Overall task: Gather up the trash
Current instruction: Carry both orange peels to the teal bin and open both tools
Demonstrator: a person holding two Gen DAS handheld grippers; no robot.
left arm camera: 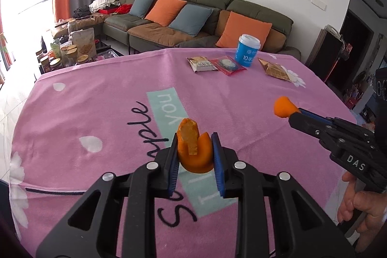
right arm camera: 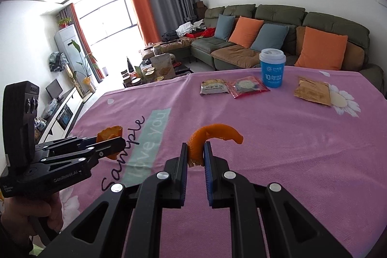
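Note:
My left gripper (left arm camera: pixel 194 144) is shut on a curled piece of orange peel (left arm camera: pixel 193 151) and holds it above the pink tablecloth (left arm camera: pixel 96 108). My right gripper (right arm camera: pixel 196 151) is shut on another curved orange peel (right arm camera: pixel 210 137), also above the cloth. Each gripper shows in the other's view: the right one (left arm camera: pixel 293 113) with its peel (left arm camera: pixel 283 106), the left one (right arm camera: pixel 121 142) with its peel (right arm camera: pixel 108 133). At the far side lie a blue paper cup (right arm camera: pixel 272 70), a silver snack wrapper (right arm camera: pixel 214 87), a red wrapper (right arm camera: pixel 248 86) and a gold wrapper (right arm camera: pixel 313 91).
A green sofa (right arm camera: pixel 266 40) with orange and blue cushions stands behind the table. A low table (left arm camera: pixel 70 50) crowded with jars and bags is at the far left. The table's far edge runs just behind the cup.

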